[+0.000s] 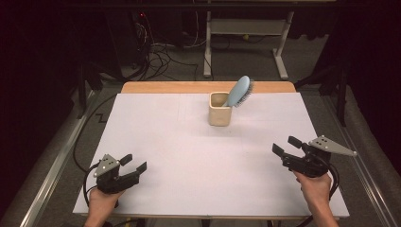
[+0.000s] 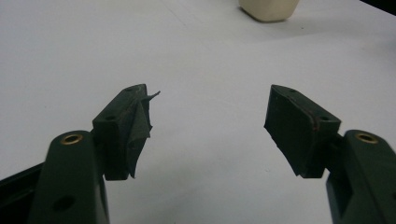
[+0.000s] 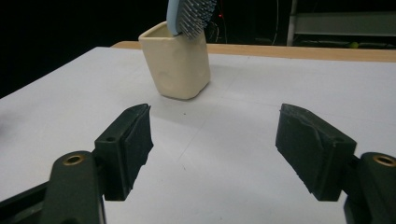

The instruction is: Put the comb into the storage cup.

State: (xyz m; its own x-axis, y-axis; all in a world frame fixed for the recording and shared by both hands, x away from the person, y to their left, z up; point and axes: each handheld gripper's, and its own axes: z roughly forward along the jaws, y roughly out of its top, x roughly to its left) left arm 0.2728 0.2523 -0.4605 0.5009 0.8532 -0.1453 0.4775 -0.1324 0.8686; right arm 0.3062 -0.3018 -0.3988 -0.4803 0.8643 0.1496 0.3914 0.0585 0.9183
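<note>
A cream square cup (image 1: 220,109) stands upright on the white table (image 1: 189,151), toward the far middle. A light blue hairbrush (image 1: 240,91) stands handle-down in it and leans right, bristles facing right. My left gripper (image 1: 133,164) rests near the front left corner, open with nothing between its jaws. My right gripper (image 1: 286,146) sits at the front right, also open and holding nothing. The right gripper view has the cup (image 3: 176,63) and brush head (image 3: 189,15) ahead, beyond its open jaws (image 3: 215,140). In the left gripper view the cup's base (image 2: 269,9) shows at the top, far past the jaws (image 2: 210,126).
The white sheet covers a wooden tabletop whose bare edge (image 1: 208,87) shows at the back. Behind the table are cables (image 1: 156,56) on the floor and a white desk frame (image 1: 246,33). A metal rail (image 1: 52,165) runs along the left side.
</note>
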